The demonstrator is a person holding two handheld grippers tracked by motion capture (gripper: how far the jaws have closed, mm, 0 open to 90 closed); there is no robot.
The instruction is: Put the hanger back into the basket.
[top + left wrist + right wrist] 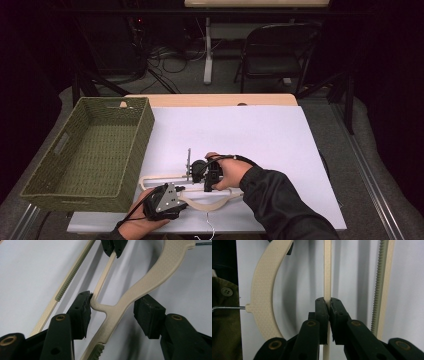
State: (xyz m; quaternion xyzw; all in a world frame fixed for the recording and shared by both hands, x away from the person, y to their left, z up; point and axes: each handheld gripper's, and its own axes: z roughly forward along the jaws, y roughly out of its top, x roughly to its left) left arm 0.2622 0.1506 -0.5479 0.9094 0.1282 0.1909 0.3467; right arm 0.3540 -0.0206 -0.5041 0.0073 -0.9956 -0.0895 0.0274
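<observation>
A cream plastic clothes hanger (212, 202) lies flat on the white table top (250, 130), near the front edge. My right gripper (196, 172) (329, 306) is shut on the hanger's thin cross bar (327, 270) and points left. The left gripper (181, 192) (112, 307) straddles the broad curved arm (155, 272) where the thin bar branches off. Its left pad (83, 307) touches that junction, and its right pad (148, 315) stands just beside the arm. The metal hook (189, 159) sticks up toward the back.
A green woven basket (135, 150) stands at the table's left, close to the hanger's end. The hanger's ribbed lower bar (382, 277) runs beside the thin one. Olive cloth with a button (225, 322) is at the left of the right gripper view. A folding chair (275, 50) stands beyond the table.
</observation>
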